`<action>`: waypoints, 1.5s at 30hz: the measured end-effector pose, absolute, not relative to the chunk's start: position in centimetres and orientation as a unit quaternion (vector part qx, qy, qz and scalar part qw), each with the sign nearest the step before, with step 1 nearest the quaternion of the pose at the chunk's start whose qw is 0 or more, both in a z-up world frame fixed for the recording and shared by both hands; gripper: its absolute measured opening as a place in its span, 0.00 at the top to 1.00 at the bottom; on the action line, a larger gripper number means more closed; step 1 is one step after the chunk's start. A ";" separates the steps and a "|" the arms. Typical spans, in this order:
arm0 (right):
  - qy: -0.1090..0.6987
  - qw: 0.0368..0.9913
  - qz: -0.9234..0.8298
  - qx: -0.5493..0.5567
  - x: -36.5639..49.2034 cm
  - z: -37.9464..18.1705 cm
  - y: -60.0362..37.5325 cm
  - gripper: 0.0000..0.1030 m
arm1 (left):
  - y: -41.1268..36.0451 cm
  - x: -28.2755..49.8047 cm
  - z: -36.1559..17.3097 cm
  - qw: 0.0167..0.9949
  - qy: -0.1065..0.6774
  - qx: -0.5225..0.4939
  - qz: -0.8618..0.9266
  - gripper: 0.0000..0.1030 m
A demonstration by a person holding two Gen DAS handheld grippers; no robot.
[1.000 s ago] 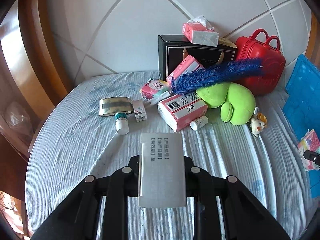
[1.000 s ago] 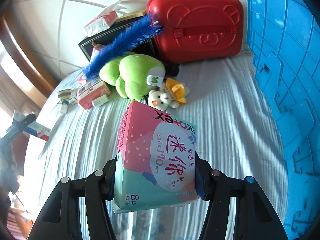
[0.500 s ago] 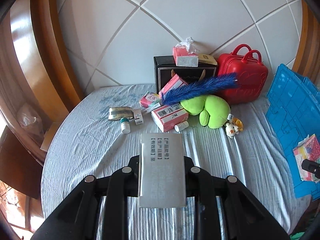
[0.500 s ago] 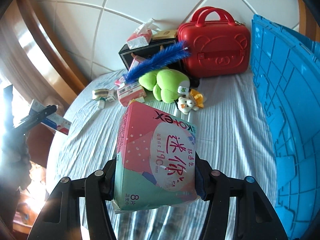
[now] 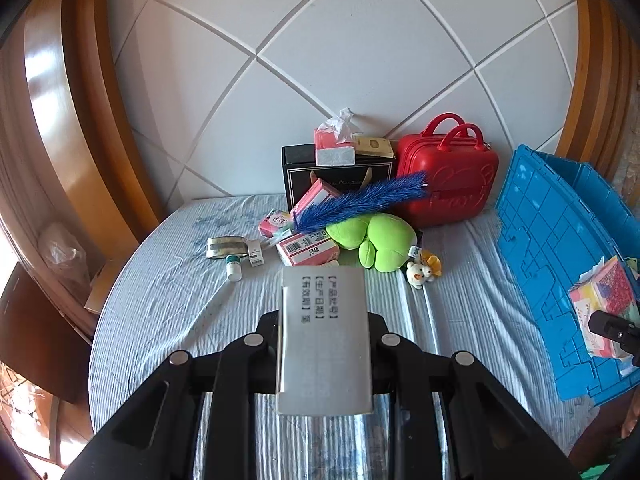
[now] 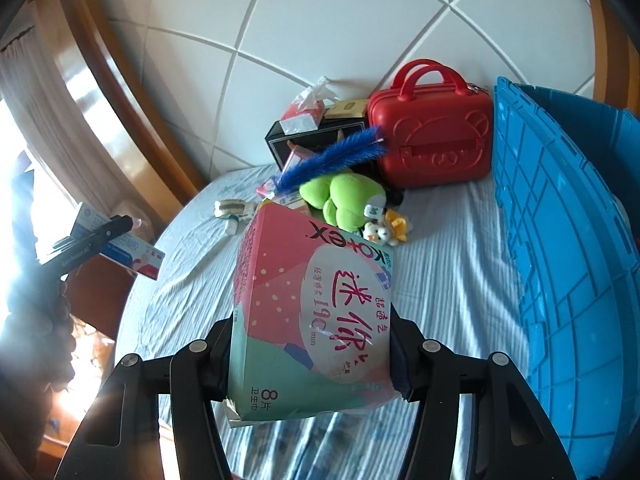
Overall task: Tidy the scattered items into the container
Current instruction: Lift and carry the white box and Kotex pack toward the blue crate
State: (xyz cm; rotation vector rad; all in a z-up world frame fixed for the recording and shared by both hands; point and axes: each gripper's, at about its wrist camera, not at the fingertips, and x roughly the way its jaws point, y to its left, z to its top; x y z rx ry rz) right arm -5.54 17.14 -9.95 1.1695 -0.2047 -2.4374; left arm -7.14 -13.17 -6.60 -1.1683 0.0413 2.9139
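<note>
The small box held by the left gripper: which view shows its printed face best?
The right wrist view: the small box shows its blue, white and red face there. The left wrist view shows only a plain silver side with three printed lines, clamped between the fingers.

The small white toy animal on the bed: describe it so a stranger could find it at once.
Start at the red case standing against the white wall. In front of it lies a green plush. The toy animal sits at the plush's near edge, closer to the blue crate. It is the only white figure, far smaller than the plush, with an orange piece beside it.
</note>
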 end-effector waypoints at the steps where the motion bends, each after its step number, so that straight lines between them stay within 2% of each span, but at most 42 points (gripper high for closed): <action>1: -0.076 0.214 -0.880 0.418 -5.5 -9.6 17.5 0.44 | -12.7 -7.0 -6.3 0.004 0.016 -0.369 0.929 0.78; 12: -0.095 0.207 -0.900 0.372 -5.3 -5.4 22.6 0.44 | -6.6 -8.2 -2.7 0.040 0.036 -0.347 0.936 0.78; 24: -0.108 0.184 -0.917 0.336 -5.5 -2.2 30.4 0.44 | 3.5 -10.0 0.9 0.095 0.066 -0.316 0.942 0.78; 45: -0.149 0.100 -0.937 0.301 -6.1 -1.4 44.7 0.44 | 24.8 -12.8 3.8 0.230 0.124 -0.281 0.923 0.78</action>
